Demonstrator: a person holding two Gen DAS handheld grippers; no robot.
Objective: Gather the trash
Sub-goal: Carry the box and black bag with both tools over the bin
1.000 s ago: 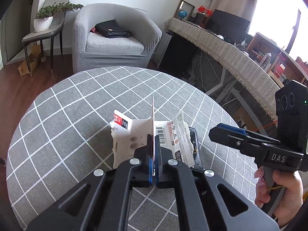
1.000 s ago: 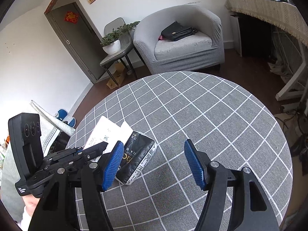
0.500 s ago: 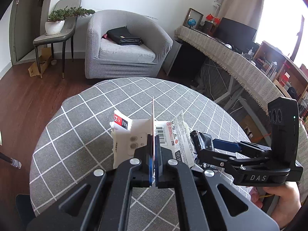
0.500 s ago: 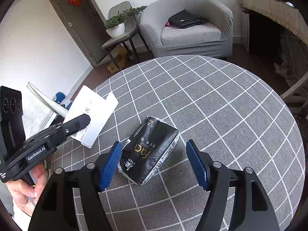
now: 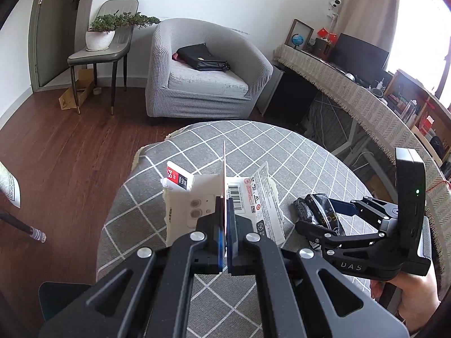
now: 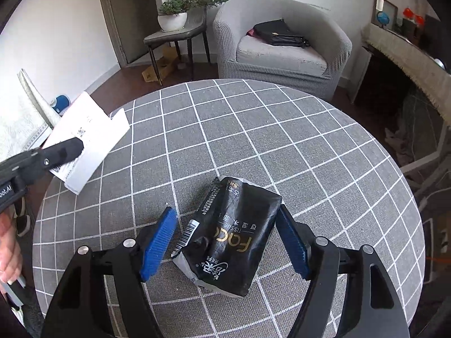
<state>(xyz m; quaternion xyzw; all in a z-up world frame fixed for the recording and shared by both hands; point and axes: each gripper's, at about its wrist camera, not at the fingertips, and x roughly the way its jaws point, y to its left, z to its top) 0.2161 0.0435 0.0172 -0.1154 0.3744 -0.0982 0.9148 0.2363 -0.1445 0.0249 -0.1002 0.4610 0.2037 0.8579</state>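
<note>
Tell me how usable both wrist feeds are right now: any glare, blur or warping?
Left wrist view: the window at upper right is blown out; white card packaging in the left tongs is sharp. Right wrist view: even light, black tissue pack print legible, no motion blur. Both views: fisheye bends the table edge, corners dark.

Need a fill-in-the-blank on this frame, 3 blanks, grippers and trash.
1. The left gripper is shut on white ____ packaging.
2. The black tissue pack lies between the ____ gripper's fingers.
3. The pack rests on the grey ____ tablecloth.

Missing: card; right; checked
</note>
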